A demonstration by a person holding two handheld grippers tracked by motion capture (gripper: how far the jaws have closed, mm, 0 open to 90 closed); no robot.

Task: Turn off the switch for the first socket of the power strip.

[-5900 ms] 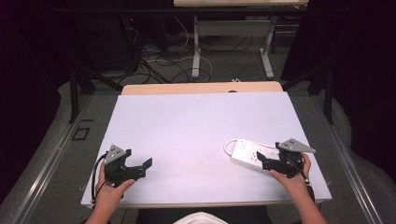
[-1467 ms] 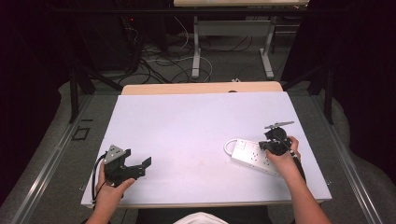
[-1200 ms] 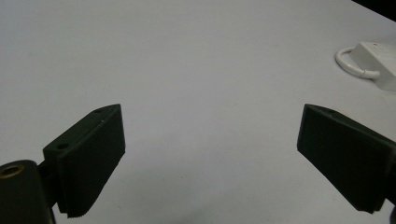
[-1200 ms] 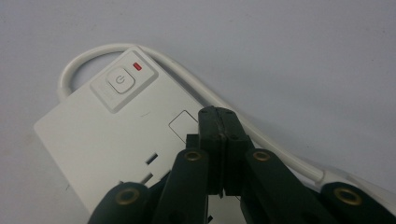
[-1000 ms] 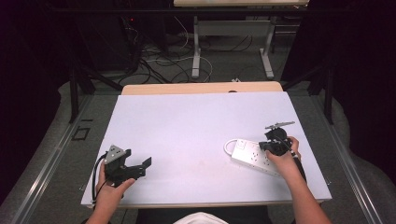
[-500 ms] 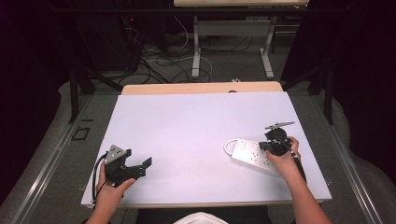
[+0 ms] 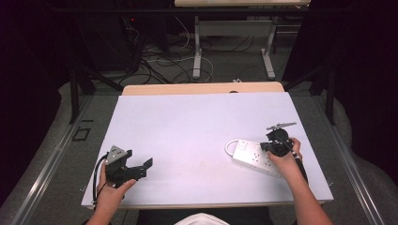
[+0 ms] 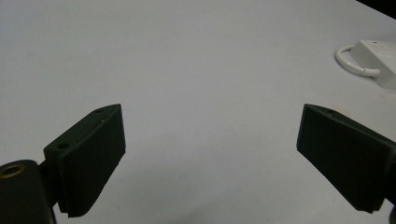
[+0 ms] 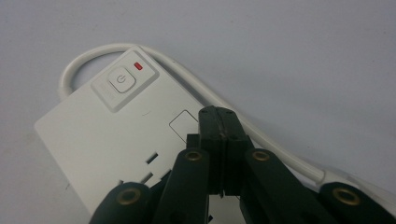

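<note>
Right gripper (image 9: pixel 219 154) has its jaws pressed flat together with nothing between them, tips down over the top face of the white power strip (image 9: pixel 93 140) — its sockets just beneath, its power button (image 9: pixel 121 79) and red light beyond the tips. Left gripper (image 8: pixel 210 158), well apart, stands wide open over bare table (image 7: pixel 187 126).

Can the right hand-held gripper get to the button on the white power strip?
Probably yes. The right hand-held gripper, jaws shut, hangs over the power strip, and nothing lies between it and the button.
</note>
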